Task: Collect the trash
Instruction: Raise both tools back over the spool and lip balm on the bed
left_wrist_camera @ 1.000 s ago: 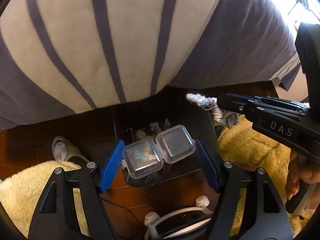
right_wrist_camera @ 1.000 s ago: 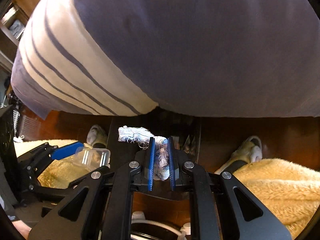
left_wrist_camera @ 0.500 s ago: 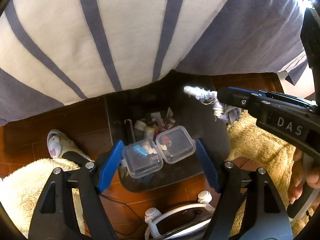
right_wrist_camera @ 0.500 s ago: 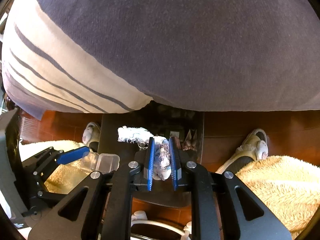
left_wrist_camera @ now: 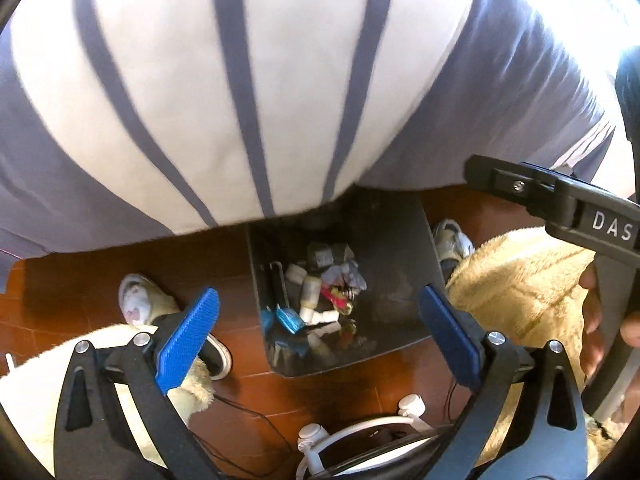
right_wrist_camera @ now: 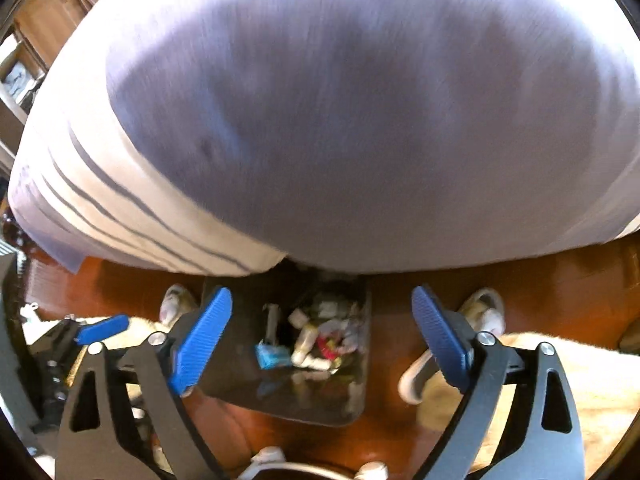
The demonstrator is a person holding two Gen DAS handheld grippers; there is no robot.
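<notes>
A dark rectangular trash bin stands on the red-brown floor below both grippers; it also shows in the right wrist view. Several bits of trash lie in its bottom: small bottles, a blue wrapper, grey cloth, something red. My left gripper is open and empty above the bin. My right gripper is open and empty above the bin too, and its black body shows at the right of the left wrist view.
The person's striped grey-and-white shirt fills the upper half of both views. Feet in white shoes and fuzzy cream trouser legs flank the bin. A white chair base sits near the bottom edge.
Both grippers opened. The clear plastic box left my left gripper and the frayed cloth scrap left my right gripper; neither is held now.
</notes>
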